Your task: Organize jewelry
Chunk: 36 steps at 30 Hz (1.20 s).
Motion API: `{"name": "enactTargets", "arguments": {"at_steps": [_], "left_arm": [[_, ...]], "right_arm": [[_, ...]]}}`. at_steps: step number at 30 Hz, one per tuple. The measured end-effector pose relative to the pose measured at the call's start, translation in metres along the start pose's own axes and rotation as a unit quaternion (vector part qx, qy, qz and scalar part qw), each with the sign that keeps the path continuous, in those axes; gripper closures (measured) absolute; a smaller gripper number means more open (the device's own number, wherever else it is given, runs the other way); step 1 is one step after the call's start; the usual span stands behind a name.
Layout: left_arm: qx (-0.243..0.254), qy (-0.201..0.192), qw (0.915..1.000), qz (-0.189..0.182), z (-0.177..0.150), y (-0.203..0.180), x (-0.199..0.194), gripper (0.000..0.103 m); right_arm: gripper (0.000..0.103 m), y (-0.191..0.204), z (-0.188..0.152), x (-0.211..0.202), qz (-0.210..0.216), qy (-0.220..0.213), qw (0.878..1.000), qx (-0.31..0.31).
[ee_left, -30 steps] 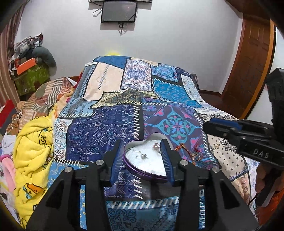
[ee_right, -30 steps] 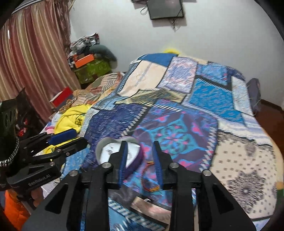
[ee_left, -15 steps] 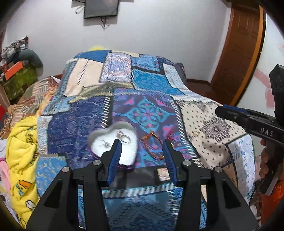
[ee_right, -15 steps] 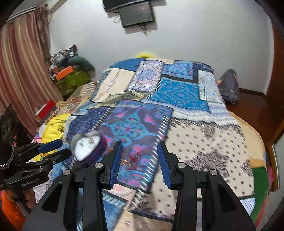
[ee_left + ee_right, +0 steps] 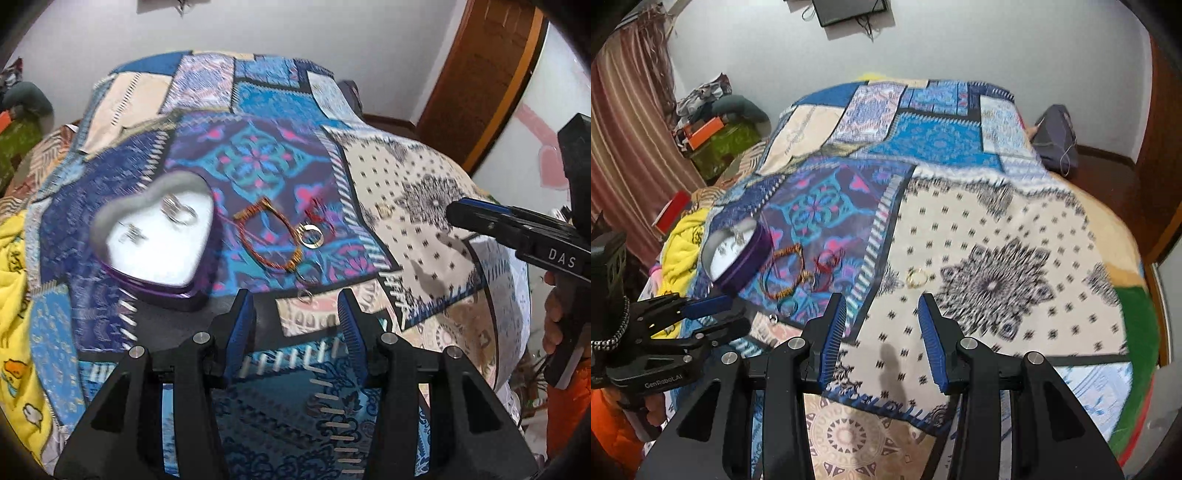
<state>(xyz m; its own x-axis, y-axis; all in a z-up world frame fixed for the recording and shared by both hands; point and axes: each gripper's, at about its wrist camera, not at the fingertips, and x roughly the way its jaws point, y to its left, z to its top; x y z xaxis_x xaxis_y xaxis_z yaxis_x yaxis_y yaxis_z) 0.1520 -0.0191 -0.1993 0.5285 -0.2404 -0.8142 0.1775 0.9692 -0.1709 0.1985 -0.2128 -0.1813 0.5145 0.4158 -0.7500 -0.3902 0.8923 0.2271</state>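
A heart-shaped purple tin (image 5: 159, 236) (image 5: 733, 258) lies open on the patchwork bedspread, with silver rings (image 5: 179, 212) inside. Right of it lie a red-orange cord bracelet (image 5: 269, 236) (image 5: 785, 271), a gold ring (image 5: 312, 236), a red thread piece (image 5: 827, 264) and a small silver ring (image 5: 304, 294) (image 5: 772, 318). A gold ring (image 5: 916, 277) lies alone on the white patch. My left gripper (image 5: 295, 325) is open and empty, just short of the small silver ring. My right gripper (image 5: 882, 332) is open and empty, near the lone gold ring.
The bedspread (image 5: 960, 177) covers the whole bed. A yellow blanket (image 5: 14, 295) lies at the left edge. Clothes and boxes (image 5: 709, 122) are piled by the curtain. A wooden door (image 5: 480, 74) stands at the right, and a dark bag (image 5: 1056, 140) lies on the floor.
Both grippers swung to the right. The tin slid left in both views, and the bracelets and rings came into view. Both grippers stayed open.
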Motion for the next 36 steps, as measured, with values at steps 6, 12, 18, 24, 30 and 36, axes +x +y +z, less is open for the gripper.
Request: {"name": "enactTargets", "arguments": {"at_steps": [6,12,18,24,30,36], "left_arm": [[0.019,0.024,0.9995,-0.011,-0.003,-0.006,0.021,0.081],[0.026,0.018,0.9995,-0.006,0.0,-0.007,0.03,0.082],[0.031,0.013,0.9994,-0.006,0.002,-0.004,0.035,0.094],[0.022,0.005,0.9997,-0.007,0.0,0.001,0.027,0.095],[0.003,-0.011,0.9999,0.007,-0.004,0.016,0.009,0.095],[-0.012,-0.022,0.9996,0.009,-0.005,0.028,-0.001,0.095]], "right_arm": [[0.066,0.007,-0.009,0.016,0.018,0.022,1.0,-0.006],[0.066,0.014,-0.01,0.025,0.032,0.032,0.999,-0.012],[0.066,0.018,-0.01,0.03,0.041,0.034,0.998,-0.016],[0.066,0.03,-0.009,0.043,0.057,0.047,0.997,-0.024],[0.066,0.053,-0.008,0.06,0.084,0.061,0.993,-0.053],[0.066,0.068,-0.007,0.074,0.088,0.071,0.991,-0.076]]}}
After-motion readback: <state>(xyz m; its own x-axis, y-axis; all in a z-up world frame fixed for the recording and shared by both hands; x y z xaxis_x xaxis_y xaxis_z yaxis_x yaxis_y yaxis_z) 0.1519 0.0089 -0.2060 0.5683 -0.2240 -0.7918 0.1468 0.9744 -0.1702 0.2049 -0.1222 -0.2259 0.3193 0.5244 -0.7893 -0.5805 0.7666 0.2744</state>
